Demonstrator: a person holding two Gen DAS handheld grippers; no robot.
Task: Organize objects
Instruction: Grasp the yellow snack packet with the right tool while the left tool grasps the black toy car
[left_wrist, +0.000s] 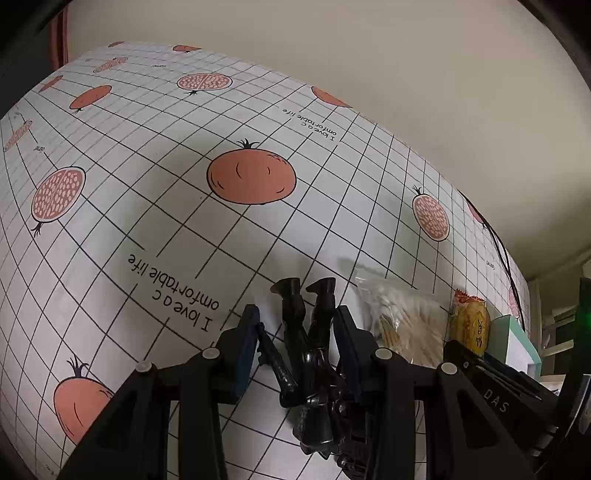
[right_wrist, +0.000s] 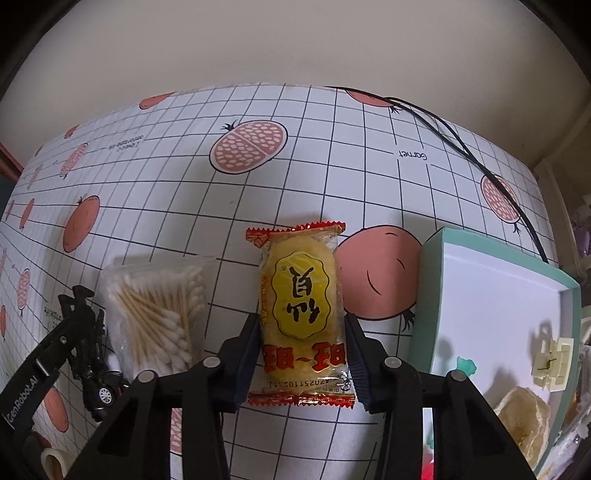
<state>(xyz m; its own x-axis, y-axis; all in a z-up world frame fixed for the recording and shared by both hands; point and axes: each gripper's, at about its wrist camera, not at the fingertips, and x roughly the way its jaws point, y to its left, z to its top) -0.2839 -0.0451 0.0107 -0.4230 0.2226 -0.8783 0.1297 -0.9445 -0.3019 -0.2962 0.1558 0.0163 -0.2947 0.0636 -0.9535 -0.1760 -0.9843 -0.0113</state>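
Left gripper (left_wrist: 295, 354): jaws set wide, straddling a black toy figure (left_wrist: 314, 369) lying on the table, boots pointing away from the camera; gap visible between the left pad and the toy, contact on the right pad not discernible. Right gripper (right_wrist: 301, 363): jaws likewise open, flanking a yellow snack packet (right_wrist: 301, 314) with red crimped ends, flat on the table; pads close to the wrapper edges, firm grip not evident. Just left of the packet, a clear bag of cotton swabs (right_wrist: 159, 314), lying between packet and toy. To the right, a teal box (right_wrist: 428, 288) with white interior, open, holding a cream hair clip (right_wrist: 552, 363) and a pale wafer-like item (right_wrist: 524, 417). Beneath all, a gridded tablecloth (left_wrist: 147, 184) printed with pomegranates. Black cable (right_wrist: 461, 147) across the far right corner.
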